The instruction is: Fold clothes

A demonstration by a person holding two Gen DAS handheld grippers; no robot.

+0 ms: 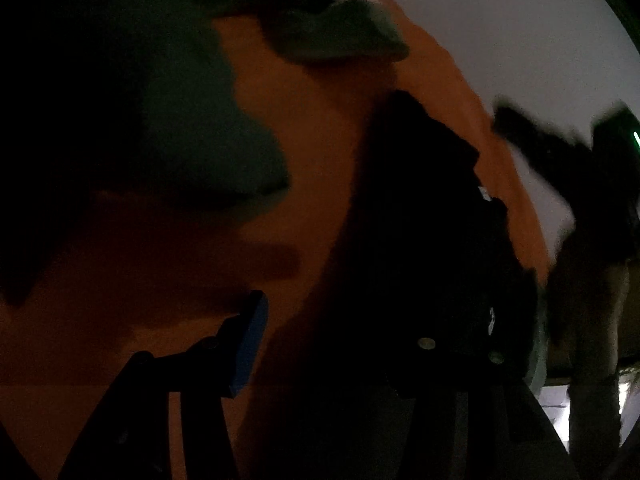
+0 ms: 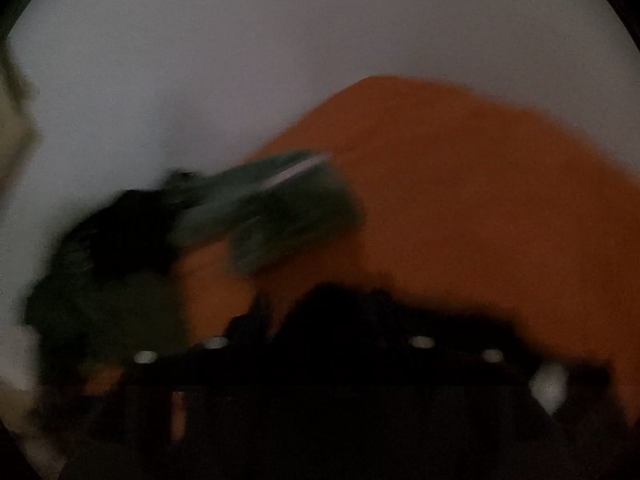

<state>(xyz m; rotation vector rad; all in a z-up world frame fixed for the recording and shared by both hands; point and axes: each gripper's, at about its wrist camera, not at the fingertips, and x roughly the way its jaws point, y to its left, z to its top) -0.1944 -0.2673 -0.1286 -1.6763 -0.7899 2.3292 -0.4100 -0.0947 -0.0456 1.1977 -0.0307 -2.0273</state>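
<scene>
- Left gripper [image 1: 348,316]: the jaws stand apart. The blue pad [image 1: 250,344] is bare, with a strip of orange showing beside it, so nothing is clamped. The other finger is hidden under the black garment [image 1: 424,208].
- The black garment lies over that hidden finger and runs forward from it. It looks draped there, not pinched, probably ready to be taken by an edge.
- Right gripper [image 2: 320,332]: the view is dark and smeared, and its fingers are lost in the black mass at the bottom. I cannot tell whether they grip.
- Ahead of the left pad and off to its outer side lies a green garment [image 1: 208,140], spread loosely and not yet folded.
- Under both garments is the orange sheet [image 1: 320,112], which seems to serve as the folding area.
- Beyond the sheet, past the fingers, is a white surface [image 1: 500,40].
</scene>
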